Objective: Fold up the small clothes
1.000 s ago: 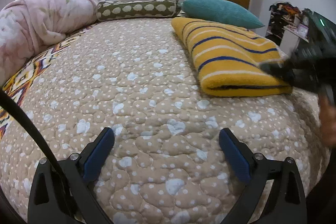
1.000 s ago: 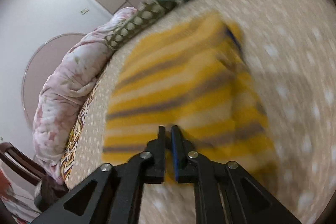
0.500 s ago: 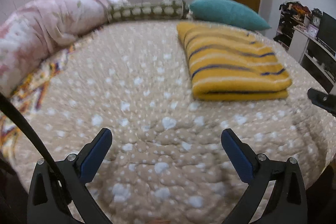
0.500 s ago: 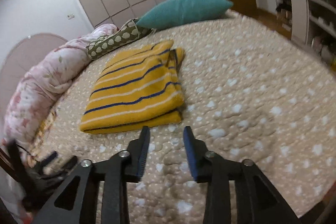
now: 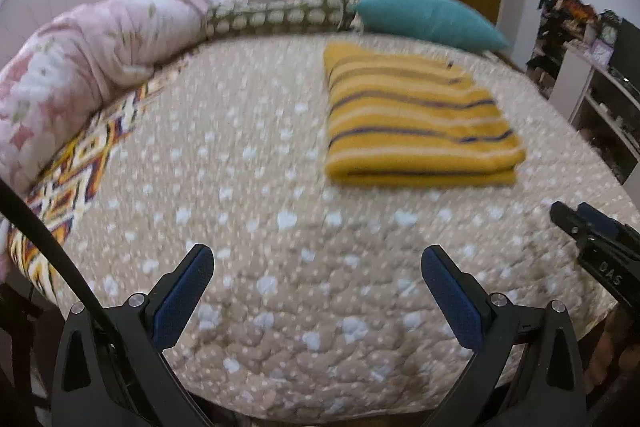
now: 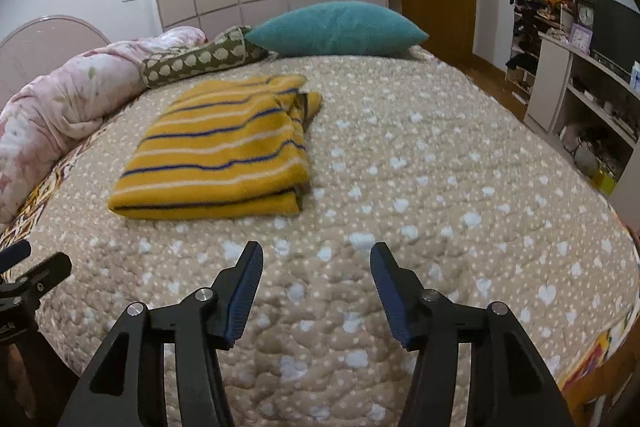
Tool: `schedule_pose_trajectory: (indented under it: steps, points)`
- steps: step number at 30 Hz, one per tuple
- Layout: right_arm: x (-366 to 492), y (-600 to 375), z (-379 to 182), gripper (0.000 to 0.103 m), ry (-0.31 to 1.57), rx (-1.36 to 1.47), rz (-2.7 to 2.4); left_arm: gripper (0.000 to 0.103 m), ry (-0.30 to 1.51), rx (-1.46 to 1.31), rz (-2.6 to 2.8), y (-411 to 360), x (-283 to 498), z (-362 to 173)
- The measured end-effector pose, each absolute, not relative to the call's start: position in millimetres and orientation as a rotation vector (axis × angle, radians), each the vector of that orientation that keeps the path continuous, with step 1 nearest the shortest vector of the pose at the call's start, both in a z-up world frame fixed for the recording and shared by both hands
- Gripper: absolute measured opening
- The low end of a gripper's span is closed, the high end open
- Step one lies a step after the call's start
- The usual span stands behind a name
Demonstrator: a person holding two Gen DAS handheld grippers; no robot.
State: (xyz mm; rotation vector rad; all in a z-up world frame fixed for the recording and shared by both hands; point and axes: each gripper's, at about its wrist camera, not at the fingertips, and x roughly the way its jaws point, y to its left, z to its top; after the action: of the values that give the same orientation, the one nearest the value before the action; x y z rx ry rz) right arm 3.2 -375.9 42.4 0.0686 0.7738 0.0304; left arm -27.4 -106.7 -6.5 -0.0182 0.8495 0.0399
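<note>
The yellow striped garment is seen lying folded into a flat rectangle on the beige dotted quilt, toward the far left part of the bed in the right wrist view, with its thick folded edge turned toward the cameras. Nothing is touching it. Behind it, a teal pillow and a green spotted bolster are laid along the head of the bed, and a pink floral duvet is bunched at the left edge.

The right gripper is held above bare quilt, near the garment but apart from it; its jaws have just been opening and are spread, with nothing between them. The left gripper is likewise held over bare quilt with its jaws wide apart and empty. White shelving is seen at the right wall.
</note>
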Motion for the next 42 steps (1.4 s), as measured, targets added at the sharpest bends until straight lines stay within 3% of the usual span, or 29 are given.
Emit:
schedule_pose_trajectory:
  steps: [42]
  points:
    - [14.2,-338.5,19.5,0.066,0.854,-0.048,0.03,0.103,0.87,-0.071,0.028,-99.5,-27.7,-19.3]
